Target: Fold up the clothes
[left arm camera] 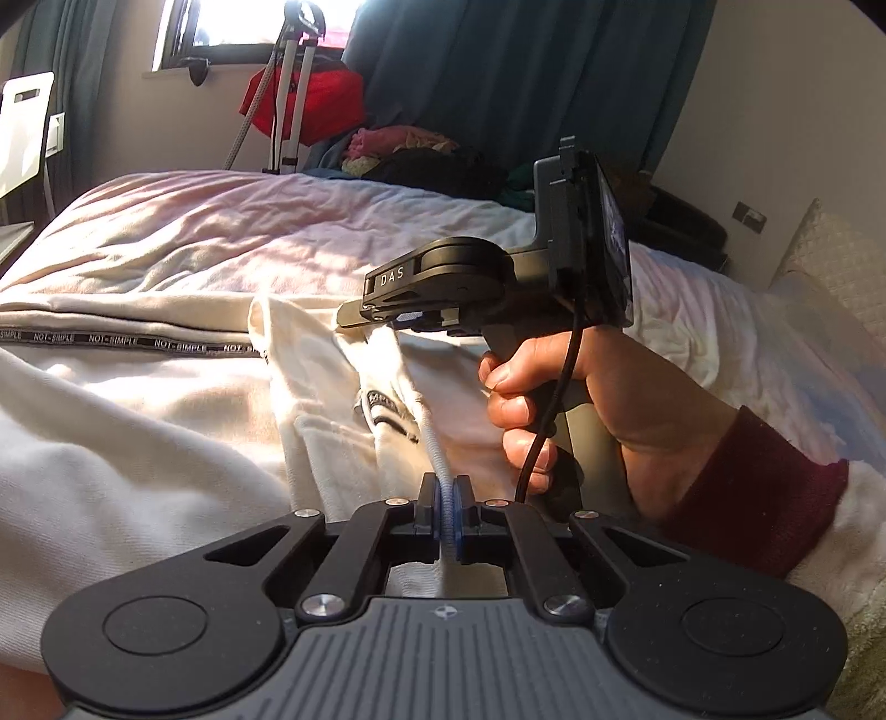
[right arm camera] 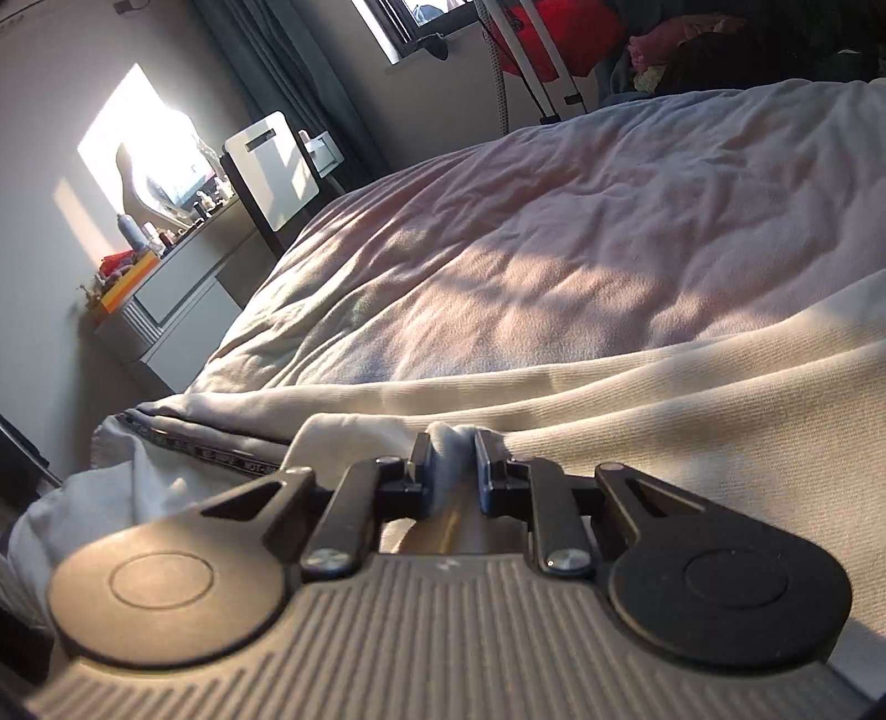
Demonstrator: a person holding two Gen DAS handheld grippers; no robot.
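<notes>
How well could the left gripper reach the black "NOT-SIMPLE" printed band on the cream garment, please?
Probably not right now: the left gripper has its jaws shut on a white drawstring cord. Once released, the path looks open, since the printed band lies uncovered on the cream garment.

Home bedroom, wide bed (right arm camera: 554,232) with rumpled pale duvet, dark teal curtains (left arm camera: 498,72) by a sunlit window (left arm camera: 221,27), dresser (right arm camera: 177,288) crowded with bottles and a mirror (right arm camera: 160,171), clothes heap (left arm camera: 410,144) past the bed
</notes>
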